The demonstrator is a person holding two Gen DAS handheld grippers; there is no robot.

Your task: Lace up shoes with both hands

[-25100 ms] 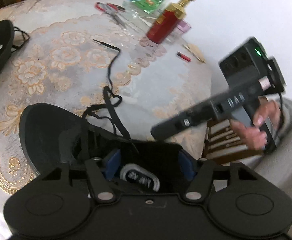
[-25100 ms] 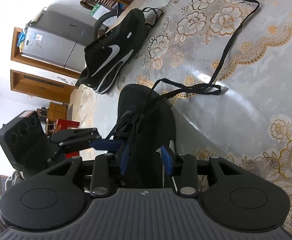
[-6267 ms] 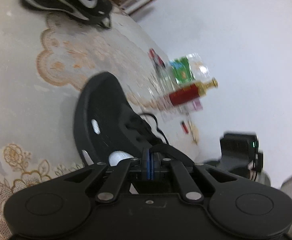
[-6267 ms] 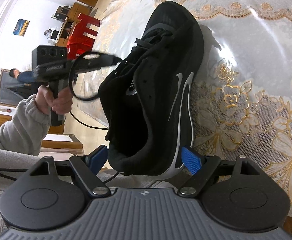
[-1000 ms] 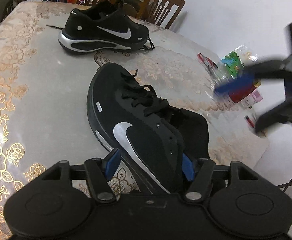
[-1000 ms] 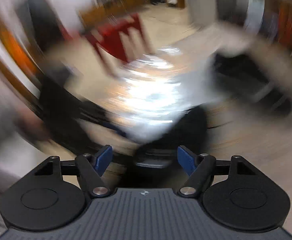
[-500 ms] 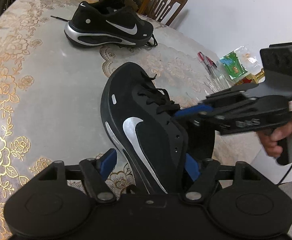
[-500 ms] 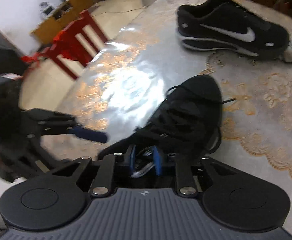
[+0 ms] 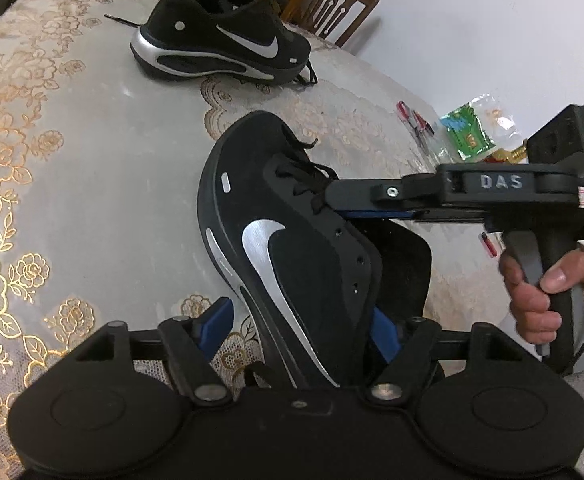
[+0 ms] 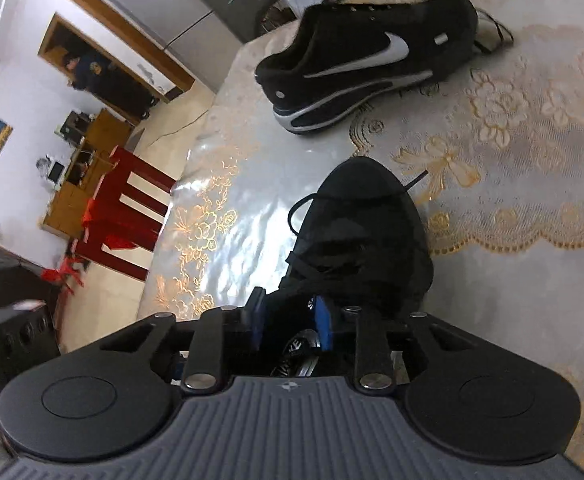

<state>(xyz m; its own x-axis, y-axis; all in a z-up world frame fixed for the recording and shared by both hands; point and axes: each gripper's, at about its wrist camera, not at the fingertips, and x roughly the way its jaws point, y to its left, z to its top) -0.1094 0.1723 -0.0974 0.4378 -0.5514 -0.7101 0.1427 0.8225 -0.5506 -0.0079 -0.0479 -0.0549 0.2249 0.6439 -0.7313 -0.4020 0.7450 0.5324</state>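
Observation:
A black shoe with a silver swoosh lies tilted on the table, toe pointing away, partly laced with a black lace. My left gripper is open, its blue pads on either side of the shoe's heel. My right gripper reaches in from the right over the tongue; its jaws stand partly apart around the tongue and upper laces. It also shows in the left wrist view. Whether its pads press on anything is hidden.
A second black shoe sits at the far side of the lace-covered table. Red-handled scissors, a green packet and a red bottle lie at the right. A wooden chair stands behind the table.
My right gripper has moved in from the right over the shoe's tongue and laces. The left gripper stays open around the heel, and the shoe has shifted slightly.

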